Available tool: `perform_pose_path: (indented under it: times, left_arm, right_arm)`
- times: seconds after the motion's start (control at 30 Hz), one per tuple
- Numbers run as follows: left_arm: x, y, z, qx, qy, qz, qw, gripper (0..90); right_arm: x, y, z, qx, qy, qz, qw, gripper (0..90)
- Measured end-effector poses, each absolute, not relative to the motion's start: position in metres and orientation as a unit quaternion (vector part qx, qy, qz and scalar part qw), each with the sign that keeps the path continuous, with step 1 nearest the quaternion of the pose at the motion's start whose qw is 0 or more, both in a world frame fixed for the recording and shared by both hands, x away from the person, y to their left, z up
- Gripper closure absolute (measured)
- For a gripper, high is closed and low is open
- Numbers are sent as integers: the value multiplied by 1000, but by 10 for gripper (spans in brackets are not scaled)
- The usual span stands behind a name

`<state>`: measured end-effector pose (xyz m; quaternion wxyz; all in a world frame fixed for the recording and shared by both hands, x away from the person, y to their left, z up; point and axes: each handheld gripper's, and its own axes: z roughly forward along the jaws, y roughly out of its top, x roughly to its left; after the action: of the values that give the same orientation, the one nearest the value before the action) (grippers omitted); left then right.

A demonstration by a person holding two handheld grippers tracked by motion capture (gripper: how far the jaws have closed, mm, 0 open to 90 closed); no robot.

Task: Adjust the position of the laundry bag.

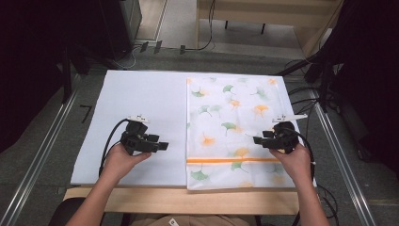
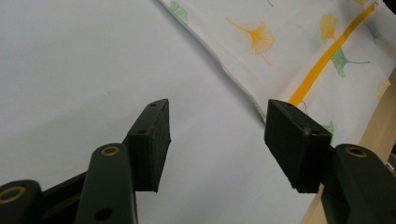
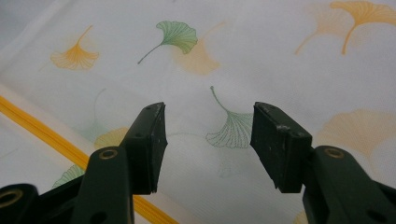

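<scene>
A white cloth with green and orange ginkgo leaves and an orange stripe lies flat on the right half of the white table mat. My left gripper hovers over the bare mat just left of the cloth's left edge, open and empty; in the left gripper view the cloth lies beyond its jaws. My right gripper sits over the cloth's right part, pointing left, open with nothing between its pads; in the right gripper view the printed cloth lies under it.
The mat rests on a wooden table whose front edge shows in front of the person. Metal rails run along both sides. Cables and dark equipment sit beyond the table on the floor.
</scene>
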<state>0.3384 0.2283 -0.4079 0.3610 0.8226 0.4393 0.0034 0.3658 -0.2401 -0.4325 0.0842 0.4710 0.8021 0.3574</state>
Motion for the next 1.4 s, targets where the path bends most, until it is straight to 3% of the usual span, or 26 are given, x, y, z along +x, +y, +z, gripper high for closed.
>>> perform_pose_path:
  times: [0.67, 0.97, 1.4]
  left_arm:
    - [336, 219, -410, 828, 438, 13, 350, 414]
    - [339, 209, -415, 828, 442, -21, 344, 441]
    - [338, 189, -420, 840, 428, -11, 334, 421]
  right_arm:
    - [365, -246, -433, 474, 803, 352, 85, 479]
    - [365, -260, -432, 488, 794, 351, 96, 477]
    - [363, -289, -435, 509, 779, 348, 113, 479]
